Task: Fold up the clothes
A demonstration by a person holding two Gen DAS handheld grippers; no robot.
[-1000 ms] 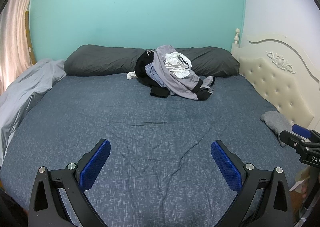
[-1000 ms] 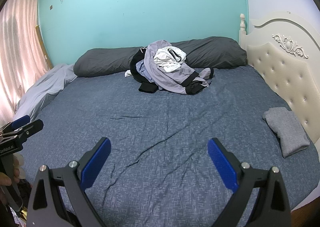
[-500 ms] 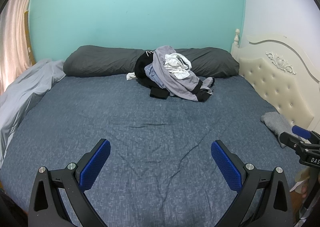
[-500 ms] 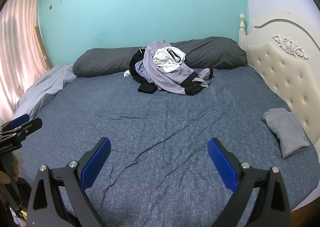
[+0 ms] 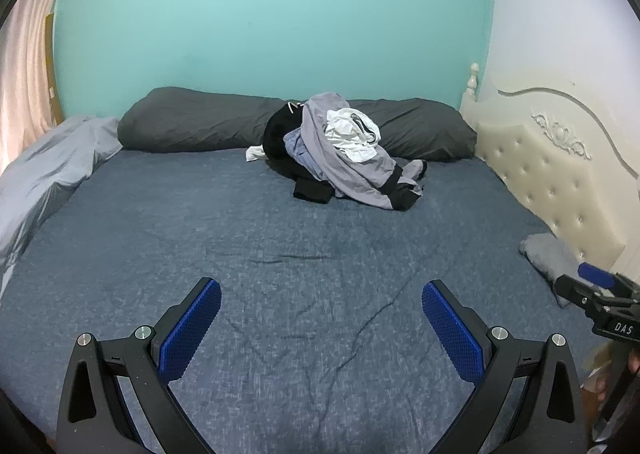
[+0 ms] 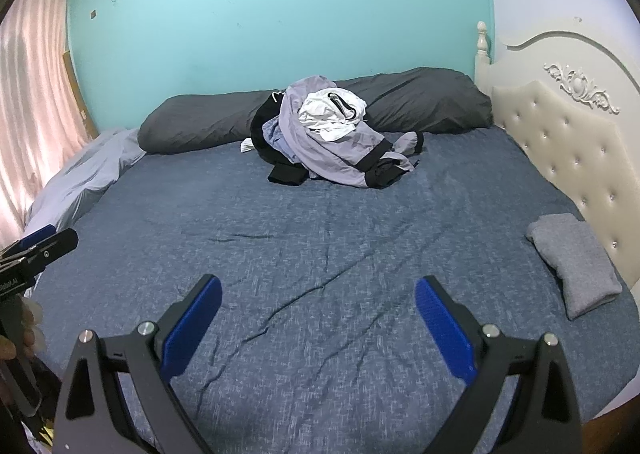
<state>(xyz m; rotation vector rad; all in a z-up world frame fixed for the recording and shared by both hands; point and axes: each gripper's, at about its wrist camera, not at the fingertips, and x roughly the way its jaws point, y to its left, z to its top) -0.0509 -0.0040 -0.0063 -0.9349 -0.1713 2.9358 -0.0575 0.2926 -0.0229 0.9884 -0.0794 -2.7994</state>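
**Grippers Being Held Wide Over the Bed, Clothes Heaped at the Far Side**

Both grippers are being held low over the near edge of the blue bedsheet (image 5: pixel 320 254), side by side and aimed across the mattress. The left gripper (image 5: pixel 321 318) is being carried with its blue pads spread wide, nothing between them; the right gripper (image 6: pixel 318 314) is being kept just as wide and just as empty. Each is being glimpsed at the edge of the other's view, level and pointing forward.

The pile of unfolded clothes (image 6: pixel 328 137) is lying well away, heaped against the long dark pillow (image 5: pixel 192 121) by the teal wall, with a lilac jacket (image 6: pixel 320 153) draped over black pieces and a white garment (image 6: pixel 332 113) on top. A folded grey garment (image 6: pixel 572 262) is resting apart, just beside the tufted headboard (image 6: pixel 560 141), seemingly set aside as finished work.

The open sheet in between is probably being kept free as folding space.
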